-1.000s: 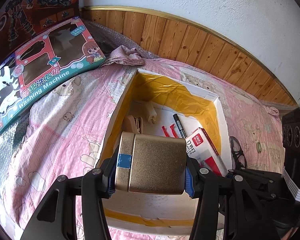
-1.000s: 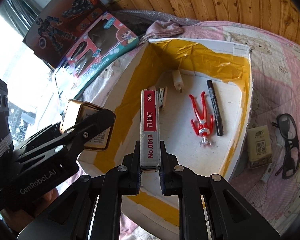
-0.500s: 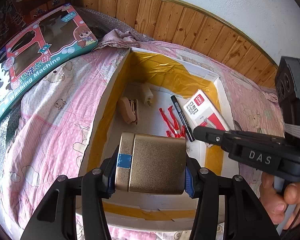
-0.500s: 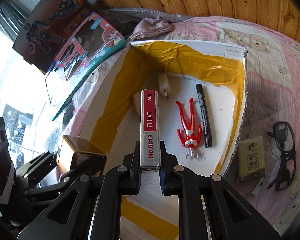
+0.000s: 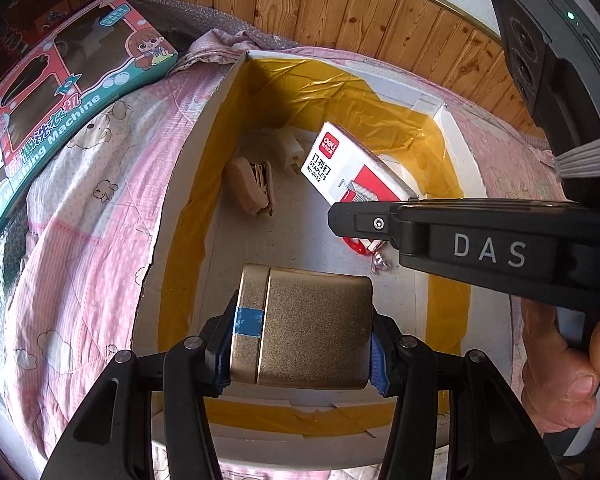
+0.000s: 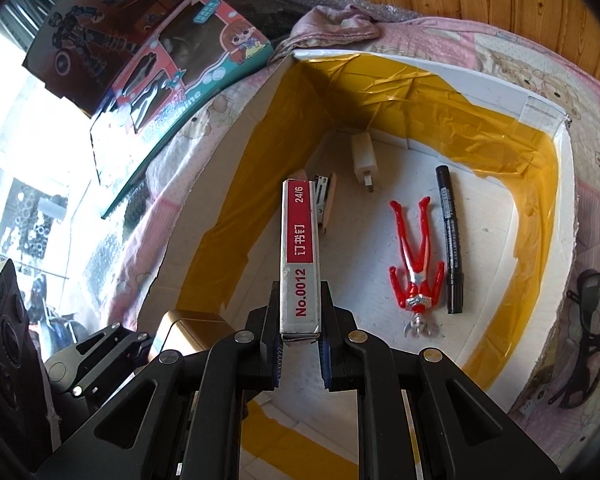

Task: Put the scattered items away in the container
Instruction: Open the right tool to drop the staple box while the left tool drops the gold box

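Both jaws holding: left gripper [image 5: 300,344] on gold tin [image 5: 304,328], right gripper [image 6: 300,344] on staple box [image 6: 300,256]. Lower gently into container [image 6: 540,108], lower centre of frame, before opening.

Left gripper [image 5: 300,344]: matte black plastic, triangular cut-outs, silver screws, blue ribbed pads on fingers [image 5: 378,364]. Right gripper [image 6: 300,350]: same black build, silver screws; side marked "DAS" in white, green indicator light, grey ribbed band.

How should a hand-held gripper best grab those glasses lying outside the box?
Probably from above, closing across the bridge between the lenses. The glasses lie flat on the pink quilt beside the box wall, so the thin frame offers little else to pinch.
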